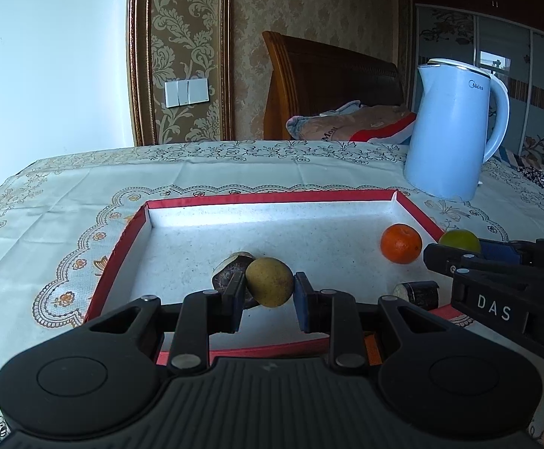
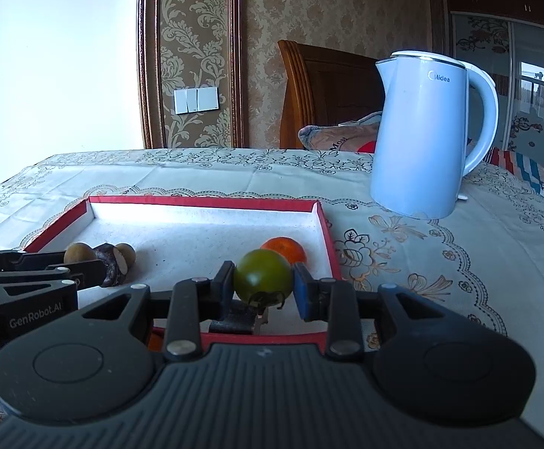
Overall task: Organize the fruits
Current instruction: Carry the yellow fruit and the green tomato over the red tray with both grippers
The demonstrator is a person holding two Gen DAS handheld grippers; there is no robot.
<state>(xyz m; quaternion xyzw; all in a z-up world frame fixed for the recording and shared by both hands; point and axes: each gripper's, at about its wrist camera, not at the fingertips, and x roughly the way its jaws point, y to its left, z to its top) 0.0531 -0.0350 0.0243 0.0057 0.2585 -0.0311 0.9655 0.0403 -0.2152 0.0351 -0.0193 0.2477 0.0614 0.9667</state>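
Gripping across its widest part, the left gripper (image 1: 268,292) pinches a round yellow-brown fruit (image 1: 269,281) over the red-rimmed white tray (image 1: 272,197); it looks firm and light. In the right view, the right gripper (image 2: 263,287) clamps a smooth green tomato (image 2: 263,278) above the tray's near edge; likely slippery and bruisable, so gentle pressure suits.

One red tray (image 2: 326,232), one orange (image 2: 285,249), one green tomato (image 2: 262,275), one brown-yellow fruit (image 1: 270,280), one kettle (image 2: 418,134).

Right hand-held gripper (image 2: 263,287) clamps a green tomato (image 2: 263,275) above the red-rimmed tray (image 2: 326,232); an orange (image 2: 286,249) sits just behind.
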